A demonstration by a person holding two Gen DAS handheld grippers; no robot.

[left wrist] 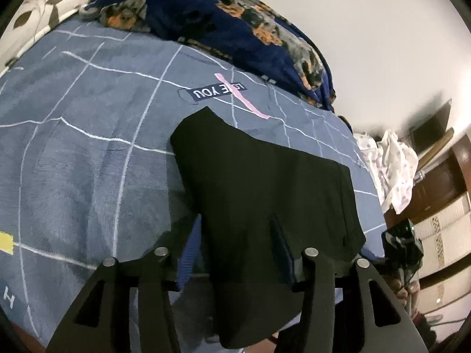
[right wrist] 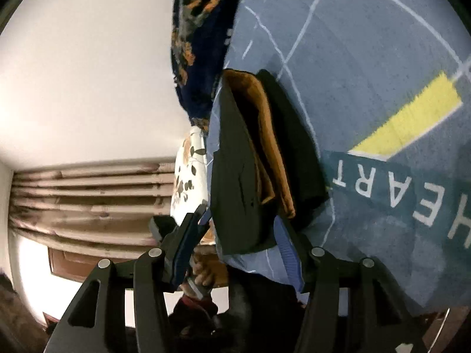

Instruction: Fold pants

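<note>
Black cloth filled the mouth of the left gripper (left wrist: 232, 253), its fingers spread with the pants (left wrist: 265, 182) draped over and between them rather than pinched. The right gripper (right wrist: 241, 235) also stood spread around the folded edge, tan lining showing. With neither clamped, I judged the pants could slide off or the fold fall open. Beyond, they lay on the blue bed cover (left wrist: 88, 117), near the dark floral blanket (left wrist: 206, 14) that might snag them.

White wall (left wrist: 368, 29); pleated curtain (right wrist: 88, 200); blue grid bedspread (left wrist: 73, 147); wooden furniture (left wrist: 441, 182).
</note>
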